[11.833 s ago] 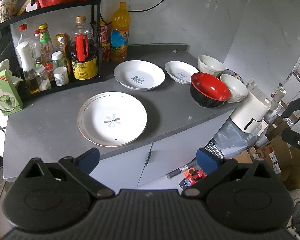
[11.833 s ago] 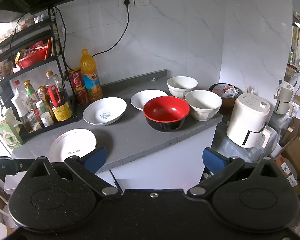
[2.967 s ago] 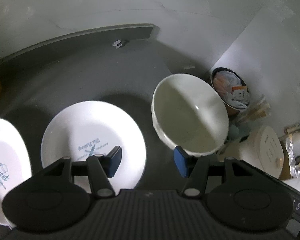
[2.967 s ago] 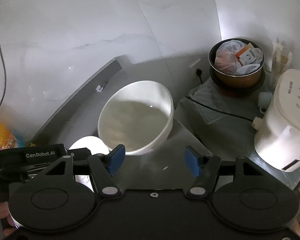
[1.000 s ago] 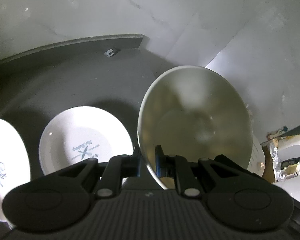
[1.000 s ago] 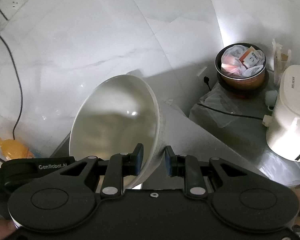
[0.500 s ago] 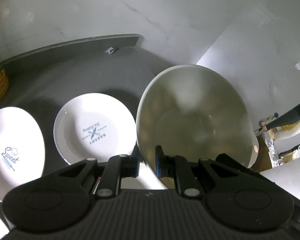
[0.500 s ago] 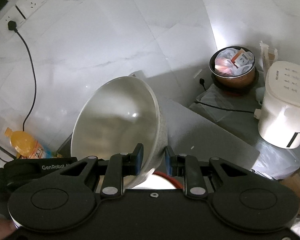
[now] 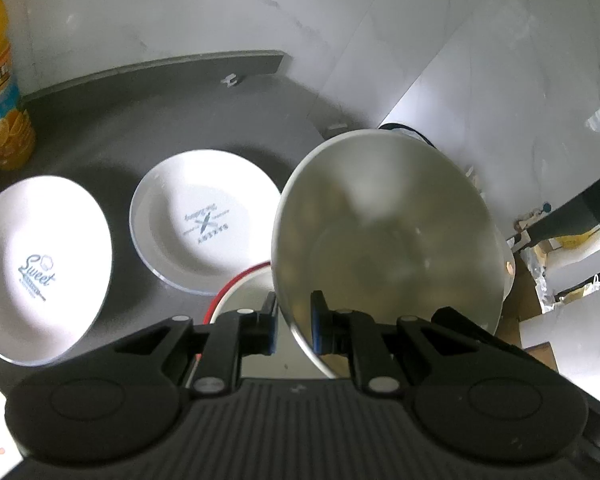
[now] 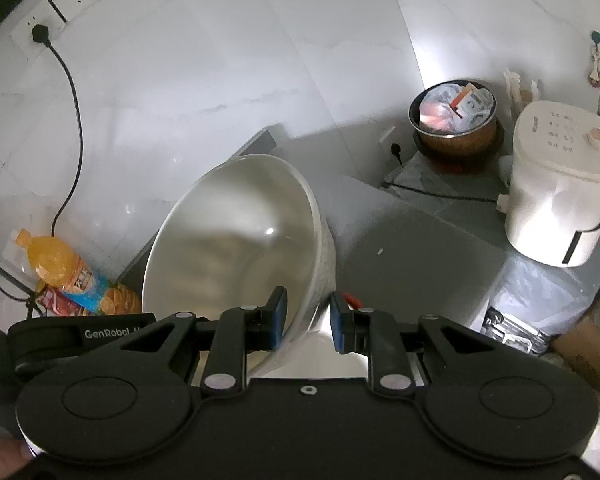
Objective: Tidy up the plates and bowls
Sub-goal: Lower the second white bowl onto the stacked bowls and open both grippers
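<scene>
Bowls hang tilted, each gripper's fingers [image 9: 293,330] [image 10: 306,322] pinching your white bowl's [image 9: 384,232] [image 10: 236,236] rim, probably for nesting.

White bowl [image 9: 388,224] tilted, two plates [image 9: 204,220] flat

right gripper [image 10: 306,318] pinching tilted white bowl [image 10: 236,240] rim — raised above counter [image 10: 412,248]

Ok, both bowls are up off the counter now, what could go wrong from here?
Each white bowl is pinched only at its rim and hangs tilted, so it could pivot or slip from the fingers. The red-rimmed bowl sits just below the left gripper, so lowering carelessly could clip it or the bakery plate.
</scene>
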`<state>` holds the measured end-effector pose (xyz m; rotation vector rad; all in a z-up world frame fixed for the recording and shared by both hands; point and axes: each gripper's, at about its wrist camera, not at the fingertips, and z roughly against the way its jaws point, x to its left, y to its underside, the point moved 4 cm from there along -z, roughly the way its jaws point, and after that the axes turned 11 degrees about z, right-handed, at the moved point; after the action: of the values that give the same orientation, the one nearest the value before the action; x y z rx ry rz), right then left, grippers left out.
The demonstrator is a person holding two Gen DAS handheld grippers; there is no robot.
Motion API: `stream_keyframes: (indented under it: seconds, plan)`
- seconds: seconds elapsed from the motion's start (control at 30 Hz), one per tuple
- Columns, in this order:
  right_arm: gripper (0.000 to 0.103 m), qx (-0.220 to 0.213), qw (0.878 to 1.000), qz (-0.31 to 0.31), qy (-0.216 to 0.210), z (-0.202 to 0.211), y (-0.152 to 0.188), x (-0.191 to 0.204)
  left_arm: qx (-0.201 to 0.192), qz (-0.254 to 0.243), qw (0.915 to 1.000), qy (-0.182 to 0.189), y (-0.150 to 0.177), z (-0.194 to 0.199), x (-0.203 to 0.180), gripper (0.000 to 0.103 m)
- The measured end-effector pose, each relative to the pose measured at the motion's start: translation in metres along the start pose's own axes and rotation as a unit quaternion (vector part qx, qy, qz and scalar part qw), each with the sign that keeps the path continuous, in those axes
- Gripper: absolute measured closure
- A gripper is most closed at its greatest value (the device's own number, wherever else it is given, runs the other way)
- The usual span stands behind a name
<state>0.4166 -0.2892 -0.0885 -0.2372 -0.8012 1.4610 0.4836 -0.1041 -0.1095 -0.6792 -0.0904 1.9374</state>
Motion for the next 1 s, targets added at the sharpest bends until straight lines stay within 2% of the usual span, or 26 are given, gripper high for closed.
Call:
stream_keyframes:
  seconds: [0.57, 0.73, 1.0]
  plan:
    - [0.080, 0.038, 0.999, -0.019, 0.018, -0.003, 0.053, 0.000, 0.039, -0.005, 0.9990, -0.019, 0.041, -0.012, 0.030, 0.085]
    - [0.080, 0.052, 0.998, -0.021, 0.021, -0.009, 0.059, -0.004, 0.047, -0.002, 0.9985, -0.027, 0.045, -0.019, 0.034, 0.082]
    - [0.080, 0.065, 0.998, -0.009, 0.020, -0.018, 0.059, -0.005, 0.038, -0.009, 0.9981, -0.047, 0.044, -0.021, 0.036, 0.081]
